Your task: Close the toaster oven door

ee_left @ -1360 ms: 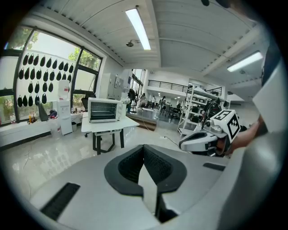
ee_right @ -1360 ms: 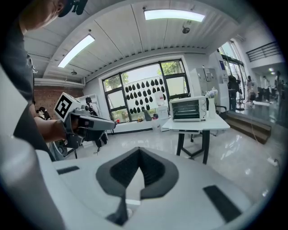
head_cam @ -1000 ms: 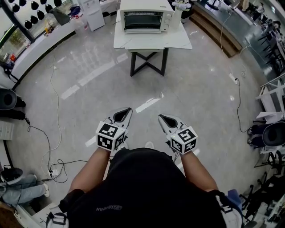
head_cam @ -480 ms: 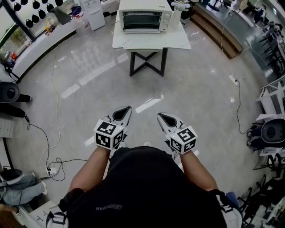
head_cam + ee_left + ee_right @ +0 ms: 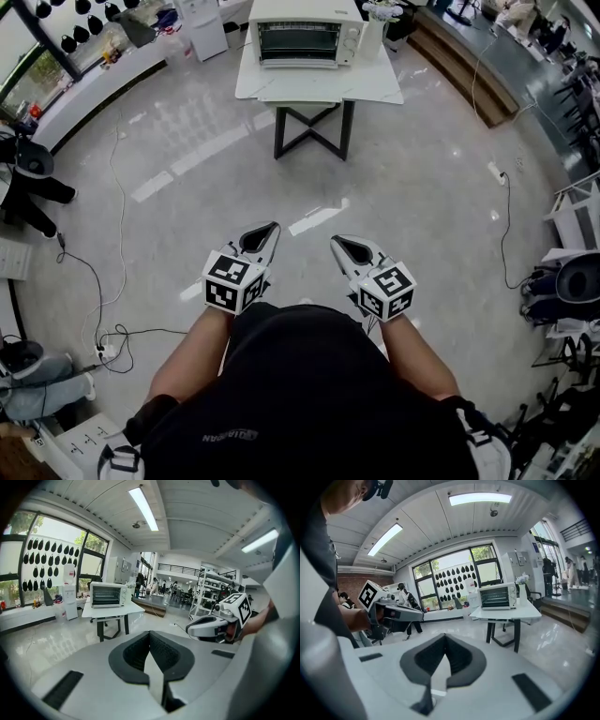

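Note:
A white toaster oven (image 5: 305, 37) stands on a white table (image 5: 319, 86) at the far end of the floor, its glass front facing me. From this distance I cannot tell how its door stands. It also shows in the left gripper view, toaster oven (image 5: 108, 595), and in the right gripper view, toaster oven (image 5: 497, 596). My left gripper (image 5: 269, 229) and right gripper (image 5: 337, 245) are held side by side in front of the person's body, far short of the table and pointing toward it. Both are shut with nothing between the pads.
Cables and a power strip (image 5: 105, 352) lie on the glossy floor at the left. A person (image 5: 33, 183) is at the left edge and another sits at the lower left (image 5: 33, 394). A wooden step (image 5: 469, 66) runs at the upper right; chairs (image 5: 567, 281) and racks line the right.
Both grippers have drifted slightly forward together, jaws still shut. The person at the left edge has come further into view.

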The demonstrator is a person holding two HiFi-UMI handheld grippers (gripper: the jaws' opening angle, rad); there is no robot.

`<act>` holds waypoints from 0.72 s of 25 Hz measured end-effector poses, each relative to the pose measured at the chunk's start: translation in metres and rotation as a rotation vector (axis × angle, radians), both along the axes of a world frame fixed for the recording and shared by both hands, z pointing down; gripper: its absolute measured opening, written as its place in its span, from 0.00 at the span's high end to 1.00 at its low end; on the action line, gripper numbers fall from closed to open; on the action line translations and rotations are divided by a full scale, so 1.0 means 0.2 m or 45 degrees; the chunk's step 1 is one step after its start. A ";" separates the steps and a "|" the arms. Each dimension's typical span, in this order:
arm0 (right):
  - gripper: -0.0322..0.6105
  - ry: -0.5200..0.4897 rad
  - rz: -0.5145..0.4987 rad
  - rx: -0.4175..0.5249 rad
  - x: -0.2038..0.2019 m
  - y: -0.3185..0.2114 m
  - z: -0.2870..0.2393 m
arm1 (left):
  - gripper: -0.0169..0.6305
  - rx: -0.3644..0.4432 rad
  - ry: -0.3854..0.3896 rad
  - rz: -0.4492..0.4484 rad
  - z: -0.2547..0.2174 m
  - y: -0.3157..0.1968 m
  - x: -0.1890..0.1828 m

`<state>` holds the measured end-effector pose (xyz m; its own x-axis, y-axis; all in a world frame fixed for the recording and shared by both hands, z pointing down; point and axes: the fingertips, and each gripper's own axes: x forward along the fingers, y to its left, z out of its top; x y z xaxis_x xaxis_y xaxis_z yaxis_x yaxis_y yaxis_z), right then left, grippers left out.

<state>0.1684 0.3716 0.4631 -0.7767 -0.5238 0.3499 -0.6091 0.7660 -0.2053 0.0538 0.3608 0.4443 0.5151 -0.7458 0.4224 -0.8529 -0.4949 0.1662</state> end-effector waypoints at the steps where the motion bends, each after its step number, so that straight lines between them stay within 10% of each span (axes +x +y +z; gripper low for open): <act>1: 0.95 0.000 -0.004 -0.002 0.01 0.00 0.01 | 0.97 -0.001 0.000 -0.003 0.00 0.00 0.02; 18: 0.95 -0.044 -0.048 -0.066 0.01 -0.03 0.08 | 0.97 -0.046 -0.049 -0.008 0.07 0.00 0.05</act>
